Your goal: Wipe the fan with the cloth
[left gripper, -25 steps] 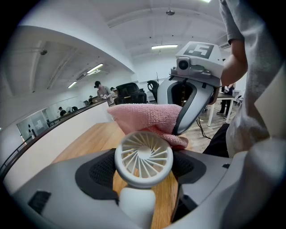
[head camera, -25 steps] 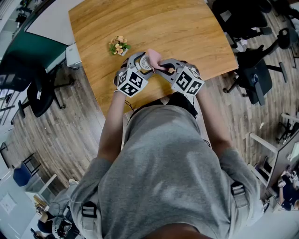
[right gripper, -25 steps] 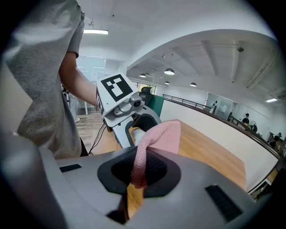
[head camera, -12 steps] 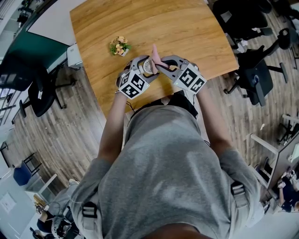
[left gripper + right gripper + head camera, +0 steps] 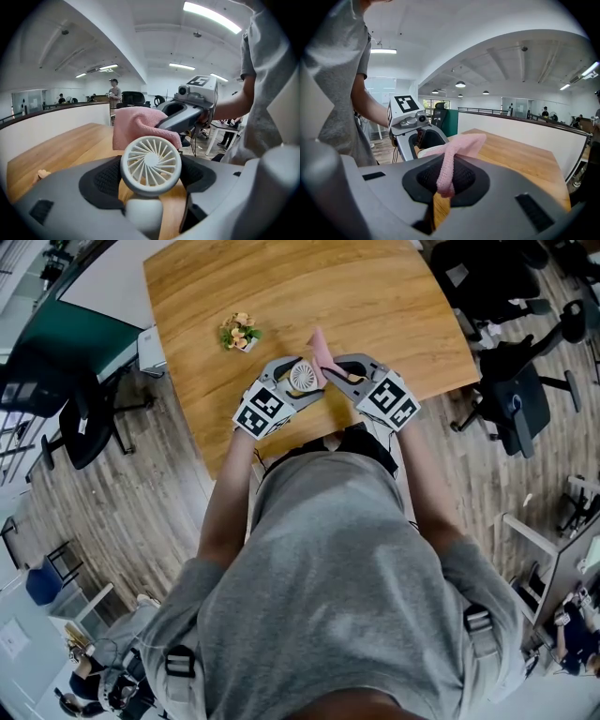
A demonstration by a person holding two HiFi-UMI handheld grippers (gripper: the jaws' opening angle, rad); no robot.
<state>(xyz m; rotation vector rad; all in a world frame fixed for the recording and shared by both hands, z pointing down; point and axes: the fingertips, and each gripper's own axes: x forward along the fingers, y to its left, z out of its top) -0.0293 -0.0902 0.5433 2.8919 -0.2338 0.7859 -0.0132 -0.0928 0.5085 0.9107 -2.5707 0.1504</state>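
Observation:
A small white fan with a round grille is held above the near edge of the wooden table. My left gripper is shut on it. In the left gripper view the fan sits between the dark pads, its grille facing the camera. A pink cloth is clamped in my right gripper. The cloth lies against the far side of the fan's head. In the right gripper view the cloth runs from the pinched jaws of the right gripper out to the left gripper.
A small pot of flowers stands on the table to the left of the grippers. Office chairs stand on the floor at the right and the left. The person's grey-shirted body fills the lower head view.
Both grippers have shifted a little to the right and rolled, carrying fan and cloth. The fan's grille now faces up more, and the cloth has slid along its far side.

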